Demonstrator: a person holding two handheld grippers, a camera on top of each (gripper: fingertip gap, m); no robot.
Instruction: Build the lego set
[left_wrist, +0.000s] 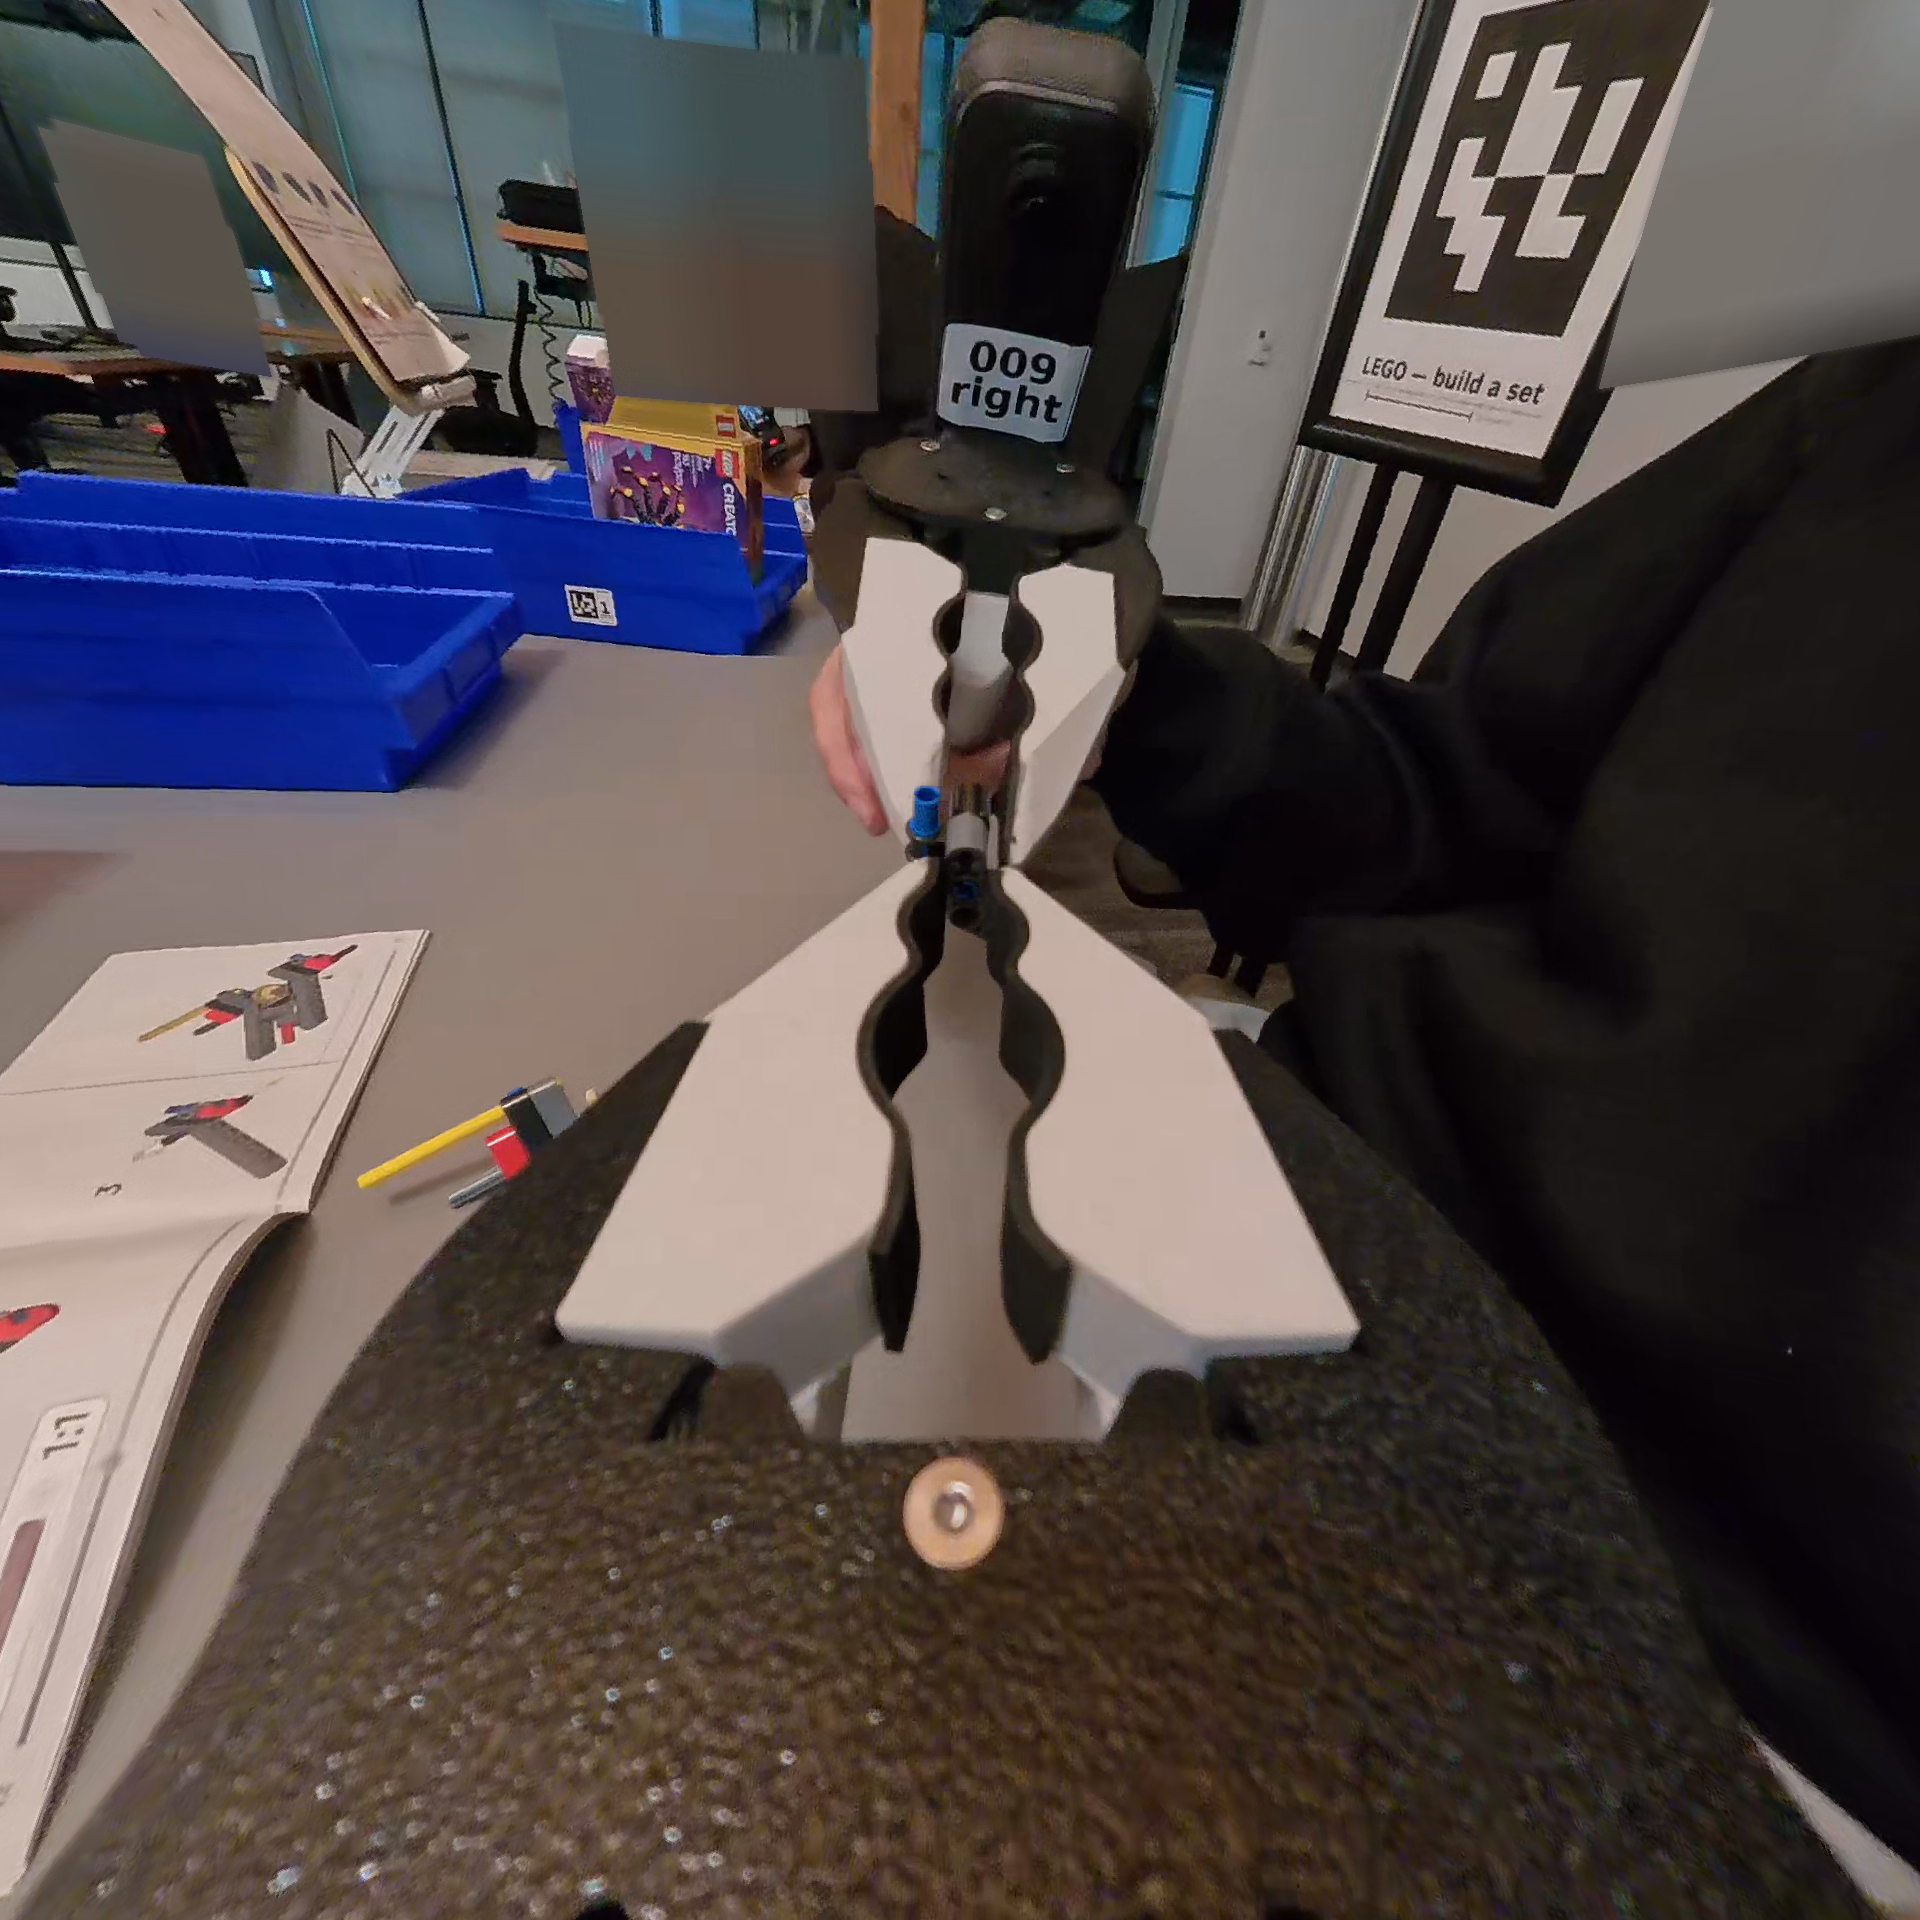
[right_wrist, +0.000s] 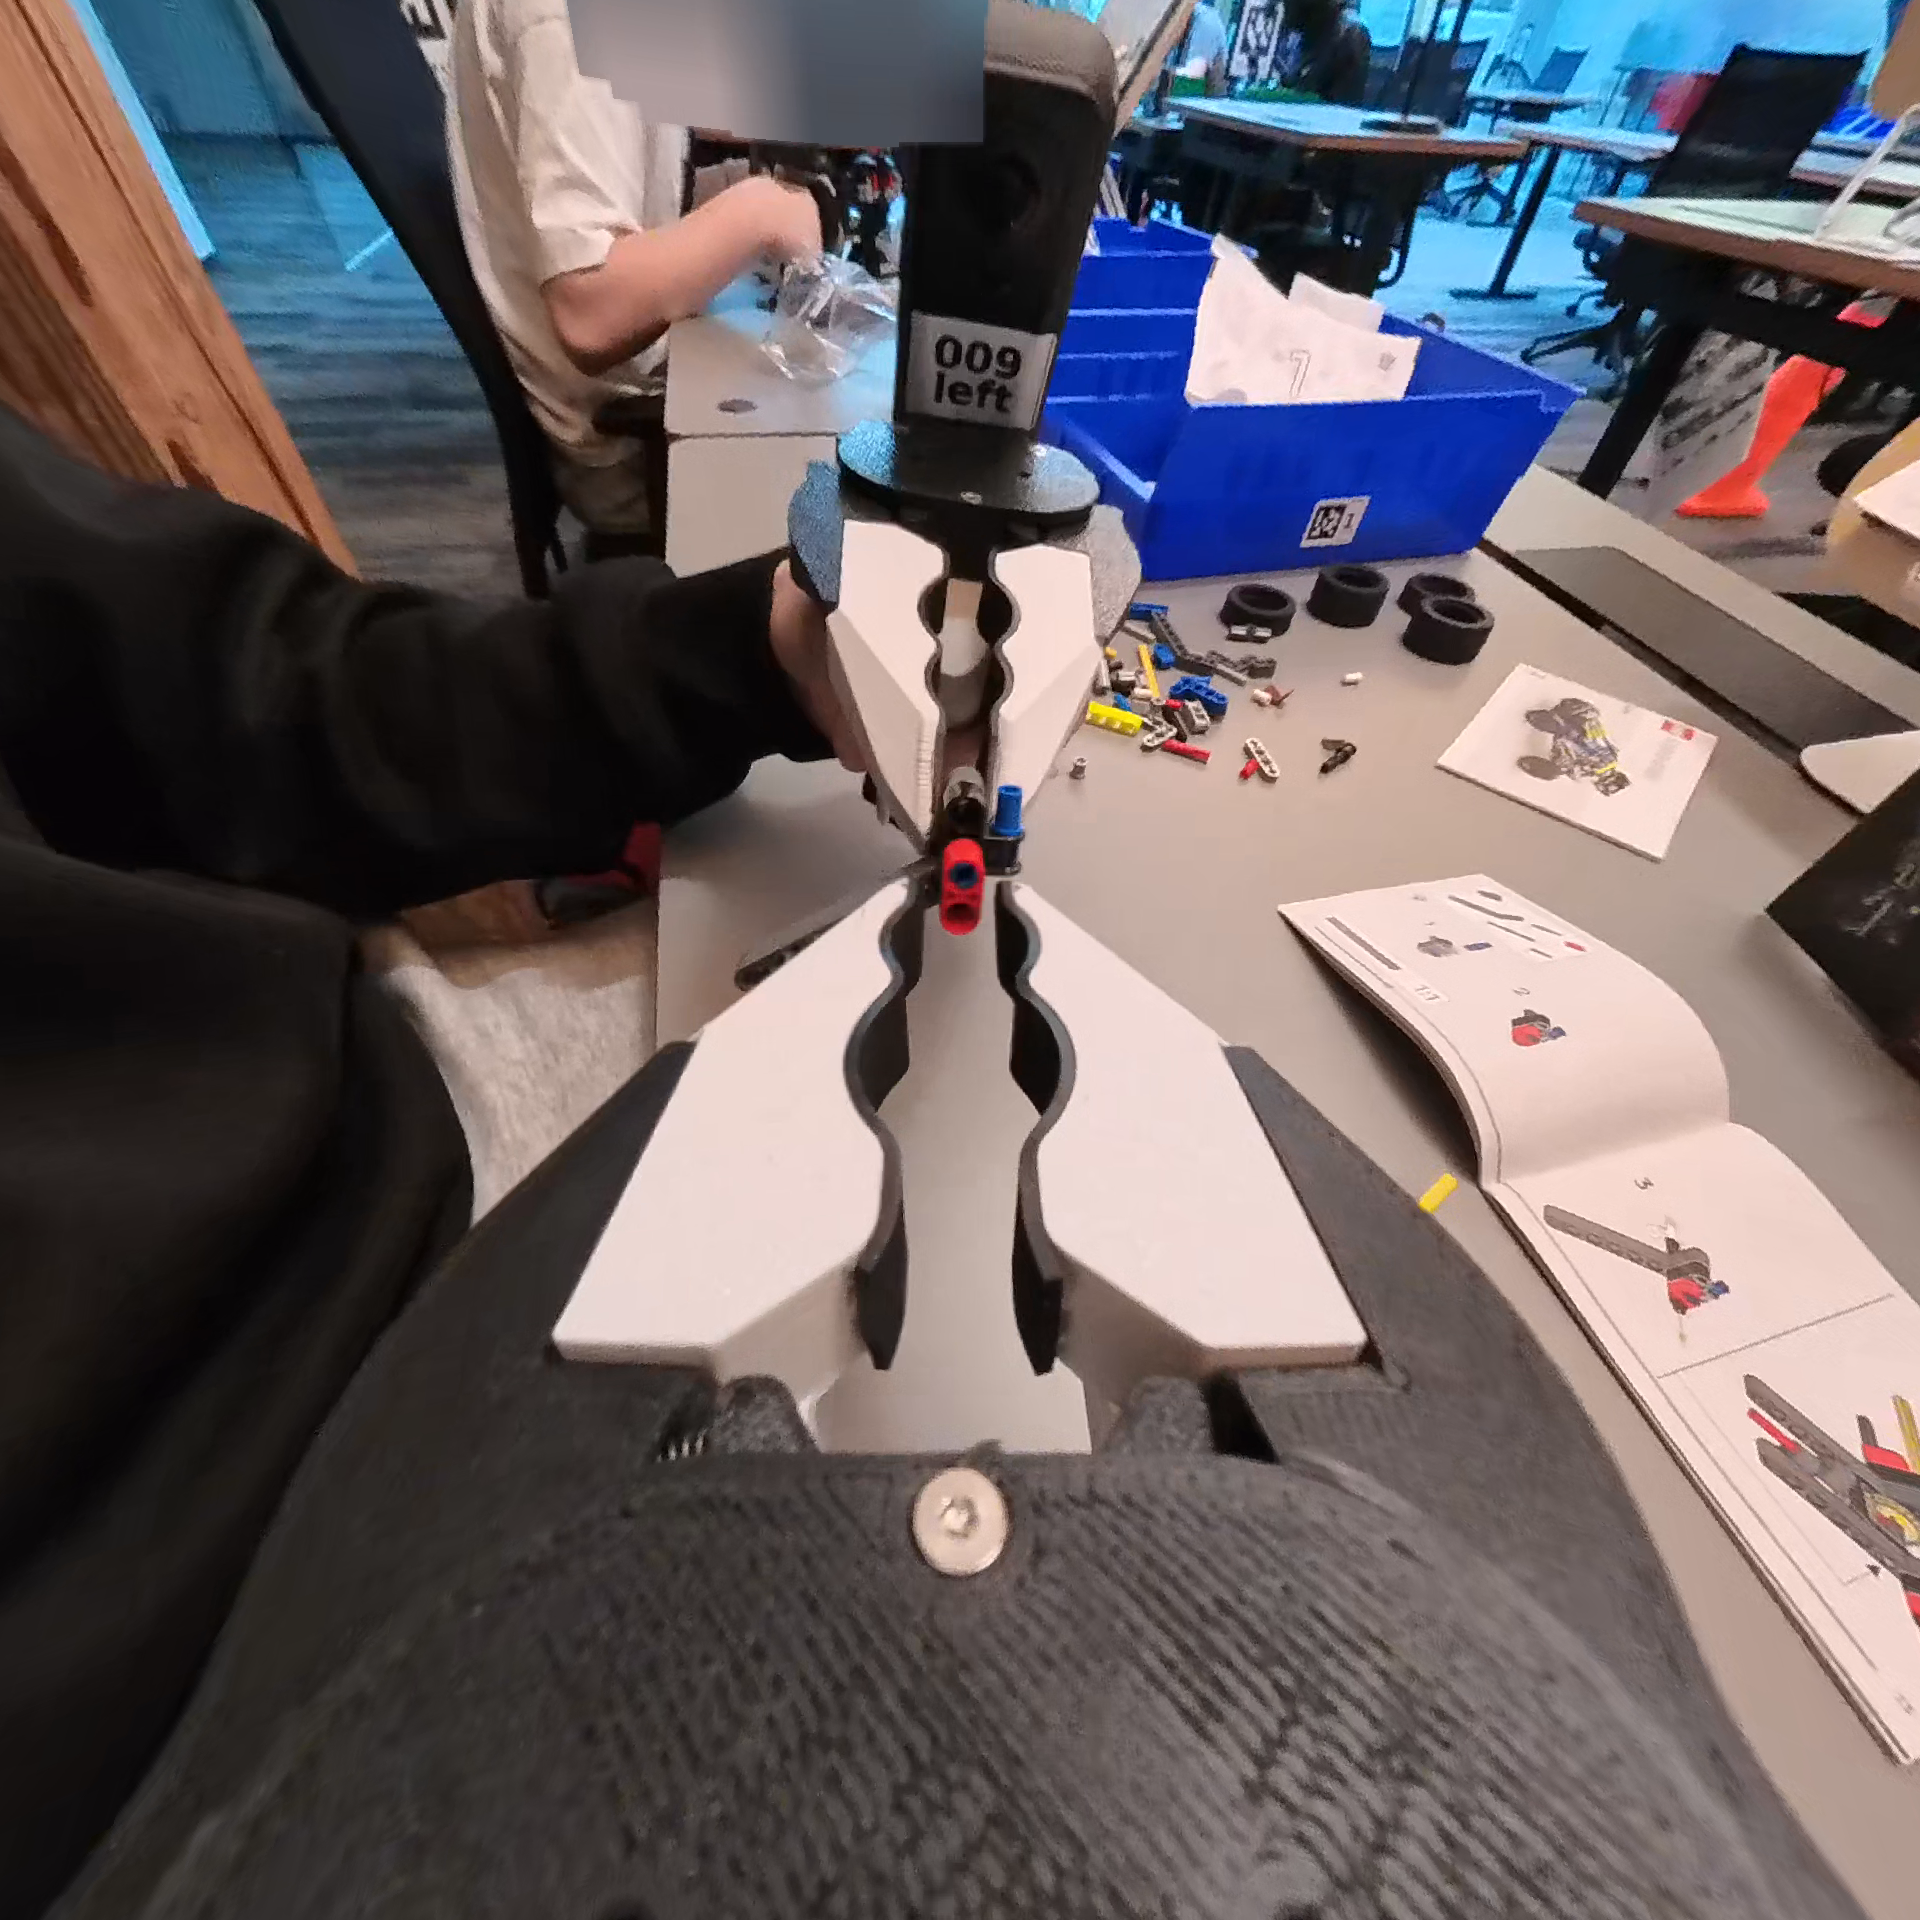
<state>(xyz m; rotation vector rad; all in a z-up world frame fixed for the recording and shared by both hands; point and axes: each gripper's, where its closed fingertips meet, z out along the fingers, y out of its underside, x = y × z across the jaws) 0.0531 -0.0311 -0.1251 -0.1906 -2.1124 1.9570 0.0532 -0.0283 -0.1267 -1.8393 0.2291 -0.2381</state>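
My two grippers meet tip to tip above the grey table (left_wrist: 644, 790), with a small lego sub-assembly (left_wrist: 961, 852) between them. My left gripper (left_wrist: 966, 902) is shut on its dark end, a black piece with a blue pin in its hole. My right gripper (right_wrist: 961, 902) is shut on a red connector (right_wrist: 960, 881) at the other end. A blue pin (right_wrist: 1006, 808) sticks out sideways. The left gripper also shows in the right wrist view (right_wrist: 966, 800), and the right gripper in the left wrist view (left_wrist: 977, 805). A second sub-assembly with a yellow axle (left_wrist: 457, 1148) lies on the table.
An open instruction booklet (left_wrist: 177, 1070) lies beside me; it also shows in the right wrist view (right_wrist: 1558, 1091). Loose lego pieces (right_wrist: 1174, 707), black tyres (right_wrist: 1351, 597) and a leaflet (right_wrist: 1579, 758) lie farther off. Blue bins (left_wrist: 249, 665) line the table's far edge. A person (right_wrist: 582, 208) sits nearby. Only a small space, under 4 cm, lies between the two pairs of fingers.
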